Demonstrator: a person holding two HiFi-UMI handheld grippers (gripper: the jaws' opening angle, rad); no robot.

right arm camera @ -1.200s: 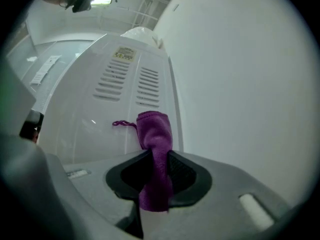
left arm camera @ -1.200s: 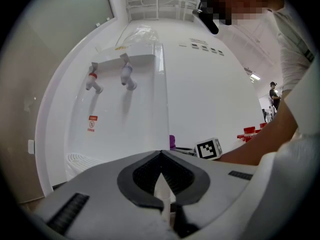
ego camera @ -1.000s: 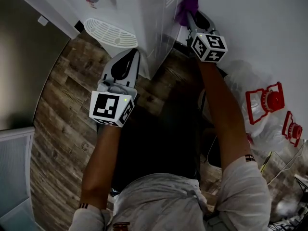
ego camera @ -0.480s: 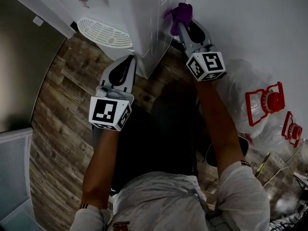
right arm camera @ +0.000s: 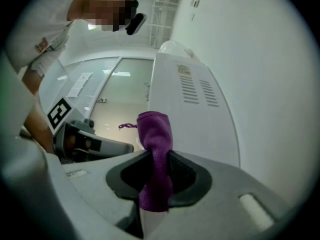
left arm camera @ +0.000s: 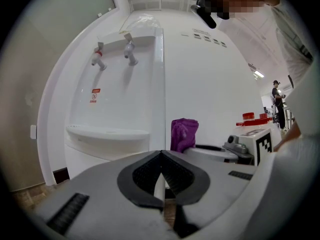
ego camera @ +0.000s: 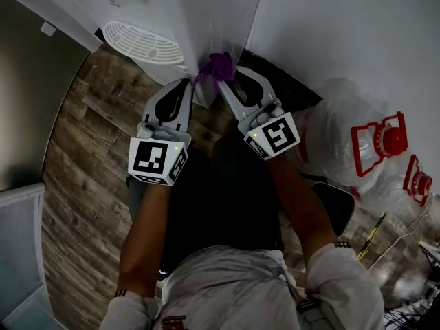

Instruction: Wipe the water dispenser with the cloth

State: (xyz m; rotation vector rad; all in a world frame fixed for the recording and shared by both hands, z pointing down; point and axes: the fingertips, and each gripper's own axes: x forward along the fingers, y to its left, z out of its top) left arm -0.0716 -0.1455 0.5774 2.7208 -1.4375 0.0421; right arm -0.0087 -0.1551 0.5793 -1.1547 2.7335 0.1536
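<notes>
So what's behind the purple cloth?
The white water dispenser: its side panel with vent slots shows behind the purple cloth, held by the right gripper. The patch the cloth covers is hidden.

Office-like room: water dispenser point(left arm camera: 120, 94), glass partition point(right arm camera: 105, 89), wood-look floor point(ego camera: 89, 184).

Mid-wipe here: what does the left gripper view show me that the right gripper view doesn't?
Only the left gripper view: the water dispenser from the front, with its two taps and drip tray, and the left tongs shut and empty. Only the right gripper view: the dispenser's louvred panel and the grip itself, the right tongs shut on the cloth. Both: the purple cloth beside the white dispenser, plus part of the other gripper.
</notes>
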